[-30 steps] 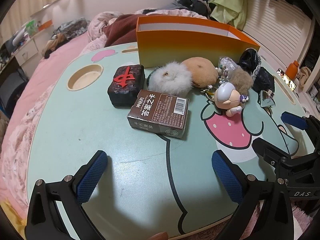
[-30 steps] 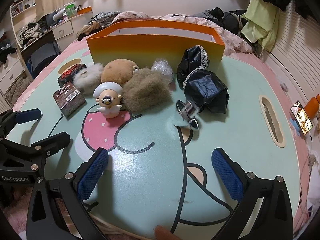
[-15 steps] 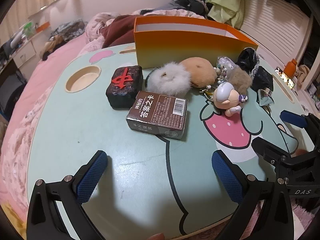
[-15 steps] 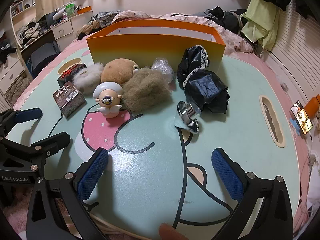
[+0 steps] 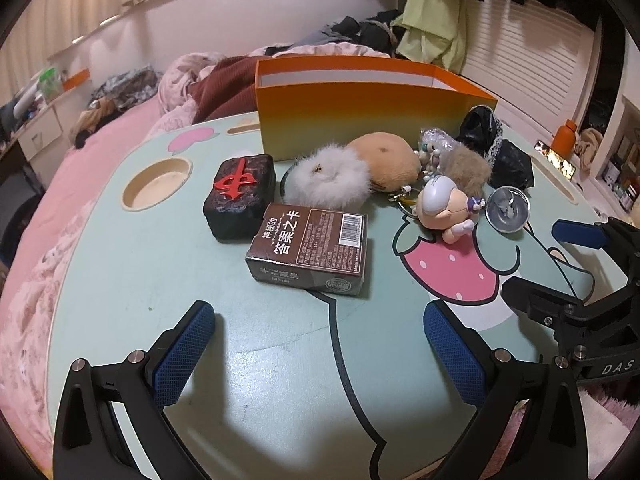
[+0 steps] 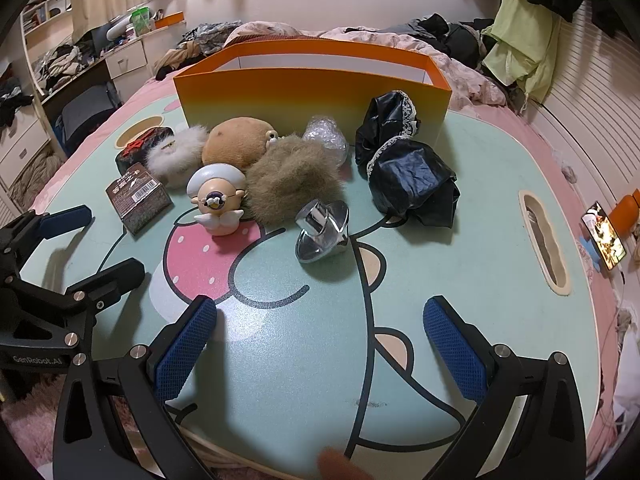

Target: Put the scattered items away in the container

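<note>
**Both grippers wide, items unsorted**

Left gripper (image 5: 320, 354) and right gripper (image 6: 320, 354) were both spread wide, nothing held, hovering over the near table (image 5: 160, 272) edge. Orange container (image 6: 312, 92) stood at 12 o'clock at the far edge. Just in front of it lay the brown card box (image 5: 310, 254), black tile block (image 5: 240, 196), white fluff (image 5: 328, 178), figurine (image 6: 218, 202), silver top (image 6: 322, 232) and black cloth (image 6: 412, 182), all outside the container.

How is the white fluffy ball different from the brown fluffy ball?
The white fluffy ball is pale and looks smaller; the brown fluffy ball is tan-grey and bulkier. The white one lies behind the brown card box; the brown one lies beside the figurine. Both are furry and still outside the orange box.
</note>
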`<move>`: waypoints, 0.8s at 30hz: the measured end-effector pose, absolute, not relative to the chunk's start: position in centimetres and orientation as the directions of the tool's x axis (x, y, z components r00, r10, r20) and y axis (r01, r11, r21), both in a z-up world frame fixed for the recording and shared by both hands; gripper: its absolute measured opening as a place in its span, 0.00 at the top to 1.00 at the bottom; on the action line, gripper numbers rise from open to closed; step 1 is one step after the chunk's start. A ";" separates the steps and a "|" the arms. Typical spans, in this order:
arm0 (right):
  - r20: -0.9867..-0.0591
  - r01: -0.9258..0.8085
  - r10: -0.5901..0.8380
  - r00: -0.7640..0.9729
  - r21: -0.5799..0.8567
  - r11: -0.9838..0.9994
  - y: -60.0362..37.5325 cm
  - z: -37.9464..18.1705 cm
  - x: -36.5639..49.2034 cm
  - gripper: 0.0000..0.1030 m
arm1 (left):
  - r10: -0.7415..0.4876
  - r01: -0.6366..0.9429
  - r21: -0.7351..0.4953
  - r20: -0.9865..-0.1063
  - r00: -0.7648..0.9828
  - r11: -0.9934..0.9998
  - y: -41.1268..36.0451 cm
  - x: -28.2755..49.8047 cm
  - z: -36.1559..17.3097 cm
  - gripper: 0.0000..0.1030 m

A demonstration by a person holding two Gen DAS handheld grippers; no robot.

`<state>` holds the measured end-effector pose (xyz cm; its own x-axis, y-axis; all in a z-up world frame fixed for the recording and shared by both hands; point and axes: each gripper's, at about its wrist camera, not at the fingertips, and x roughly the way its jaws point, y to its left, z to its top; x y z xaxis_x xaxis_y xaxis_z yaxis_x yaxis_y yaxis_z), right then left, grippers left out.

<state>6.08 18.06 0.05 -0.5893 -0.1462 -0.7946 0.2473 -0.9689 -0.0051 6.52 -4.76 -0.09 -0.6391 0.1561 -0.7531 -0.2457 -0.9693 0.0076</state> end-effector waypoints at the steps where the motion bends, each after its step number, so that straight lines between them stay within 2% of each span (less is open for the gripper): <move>1: -0.795 0.248 -0.146 -0.589 -0.005 -0.969 18.1 0.1 6.0 0.00 | 0.153 -0.243 0.010 -0.753 -0.640 -0.970 -4.7 6.6 -0.1 0.00; 13: -0.795 0.259 -0.155 -0.587 -0.003 -0.966 18.1 0.3 5.8 0.00 | 0.156 -0.225 -0.008 -0.747 -0.647 -0.974 -5.2 6.9 0.3 0.00; 16: -0.791 0.263 -0.162 -0.590 0.001 -0.965 18.1 0.3 5.8 0.00 | 0.217 -0.223 -0.083 -0.691 -0.689 -0.971 -6.5 7.7 1.8 0.00; 20: -0.788 0.268 -0.166 -0.593 0.001 -0.963 18.0 0.3 5.7 0.00 | 0.286 -0.268 -0.124 -0.608 -0.741 -0.956 -7.2 8.5 3.7 0.01; 22: -0.786 0.269 -0.167 -0.595 0.000 -0.963 17.9 0.3 5.8 0.00 | 0.321 -0.299 -0.141 -0.607 -0.727 -0.944 -6.9 8.1 3.7 0.08; 23: -0.786 0.269 -0.167 -0.595 0.000 -0.963 17.8 0.3 5.8 0.00 | 0.335 -0.312 -0.149 -0.616 -0.713 -0.938 -6.7 7.7 3.4 0.16; 24: -0.786 0.270 -0.167 -0.595 0.000 -0.963 17.8 0.3 5.8 0.00 | 0.339 -0.317 -0.152 -0.629 -0.700 -0.936 -6.4 7.3 3.2 0.20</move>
<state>5.75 17.80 0.33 -0.5955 -0.1673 -0.7857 0.2701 -0.9628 0.0003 7.30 -6.45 3.20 -0.6996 0.3391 -0.6289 -0.3172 -0.9361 -0.1519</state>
